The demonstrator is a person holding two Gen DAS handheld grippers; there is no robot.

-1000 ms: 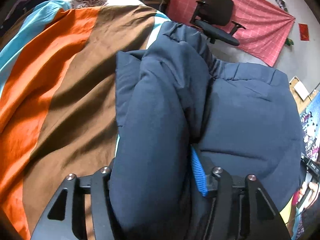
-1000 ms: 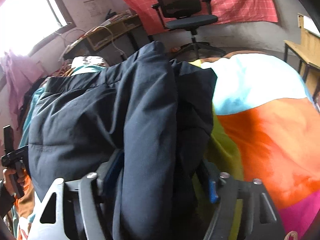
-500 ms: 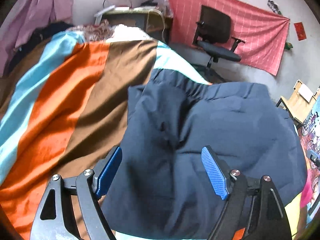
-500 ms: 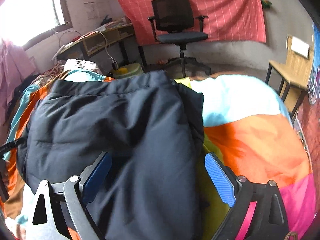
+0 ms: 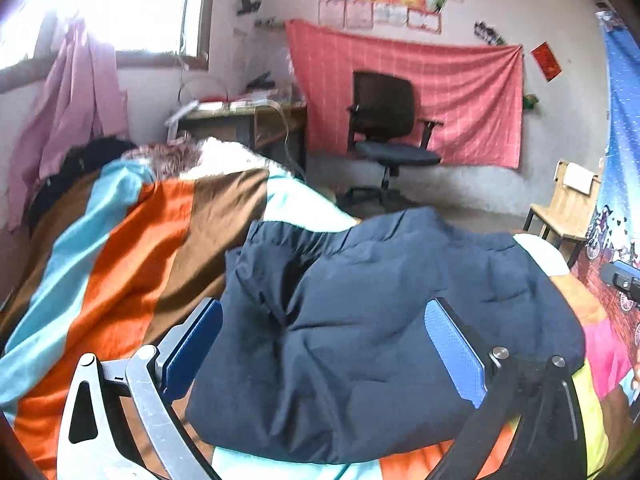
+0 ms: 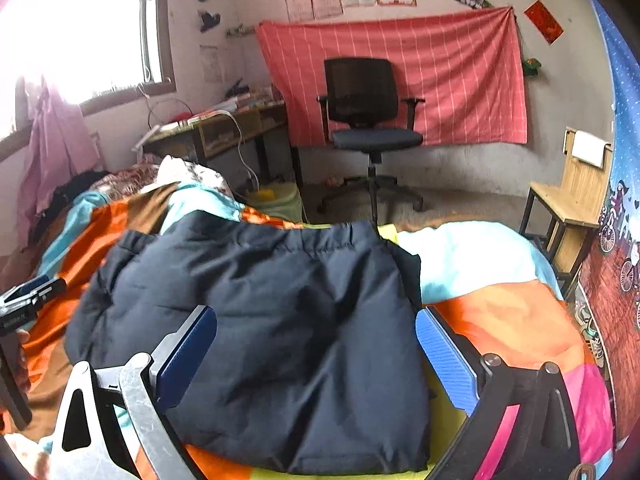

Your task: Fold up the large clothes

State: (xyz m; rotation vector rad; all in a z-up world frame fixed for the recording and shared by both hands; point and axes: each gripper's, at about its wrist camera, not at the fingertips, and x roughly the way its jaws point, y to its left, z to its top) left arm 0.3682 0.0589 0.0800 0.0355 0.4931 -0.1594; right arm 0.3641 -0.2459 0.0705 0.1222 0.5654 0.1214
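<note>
I had the left gripper (image 5: 322, 344) standing wide, its jaws having just been opening, and nothing pressed between the blue pads (image 5: 454, 350); the navy padded jacket (image 5: 380, 320) lay below and beyond them, folded into a thick bundle on the striped bedspread (image 5: 132, 248) of orange, brown and light blue; its elastic hem faced the far side of the bed. The right gripper (image 6: 316, 344) stood just as wide, its jaws likewise having just been opening, the pads (image 6: 444, 354) clear of the cloth; the jacket (image 6: 280, 320) sat between and under them in that view, resting flat on the bedspread (image 6: 500, 312); at the left edge of the right view I could see the other gripper's body (image 6: 24, 304). Beyond the bed stood a black office chair (image 6: 364, 108) before a red checked cloth (image 6: 452, 68) hung on the wall.
</note>
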